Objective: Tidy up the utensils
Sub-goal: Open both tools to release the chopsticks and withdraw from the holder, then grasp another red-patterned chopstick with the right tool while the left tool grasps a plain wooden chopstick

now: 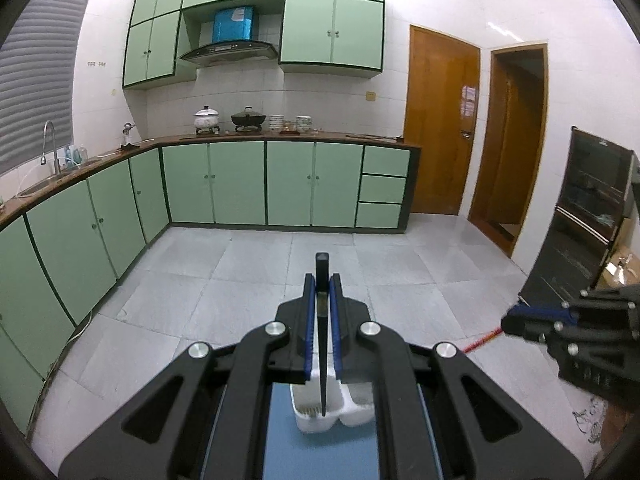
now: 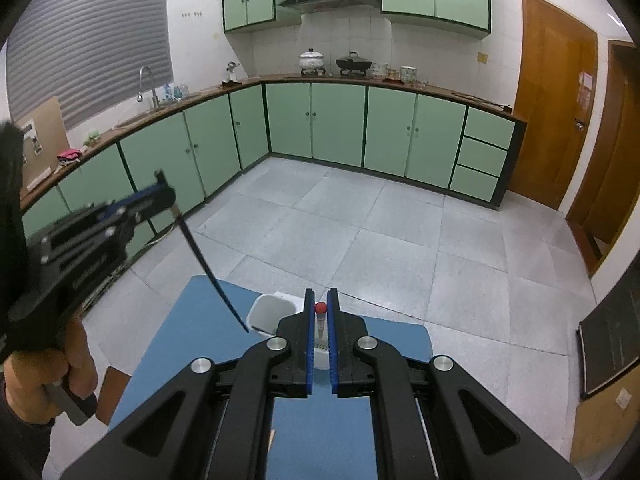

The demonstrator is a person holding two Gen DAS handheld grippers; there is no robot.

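Closest in the left wrist view, the left gripper [image 1: 322, 280] has its blue-padded jaws clamped on a black chopstick [image 1: 322, 344], gripped near the thick end so that the blunt top pokes out above the jaws while the long tapered shaft hangs down toward the camera. Its thin tip hangs over a white utensil holder [image 1: 316, 420], a divided plastic tub that stands on a blue mat [image 1: 280, 440] below the grippers. In the right wrist view the right gripper [image 2: 321, 300] is closed on a slim utensil with a red ball end [image 2: 320, 307]; the ball sits at the top between the blue pads, and the pale shaft below it runs down toward the holder's slotted bottom. The same holder shows there as a white tub just beyond the jaws, at the far edge of the mat. To the left in that view, a bare hand [image 2: 60, 364] grips the handle of the left gripper, raised above the mat with the chopstick slanting down from it toward the tub; its tip hangs just beside the tub's rim, apart from it. Beyond the mat lies a grey tiled floor [image 2: 400, 232]. Farther back, green cabinets [image 2: 340, 120] line the walls under a brown countertop [image 2: 400, 84] carrying pots and bowls, and wooden doors [image 2: 556, 112] stand at the right.
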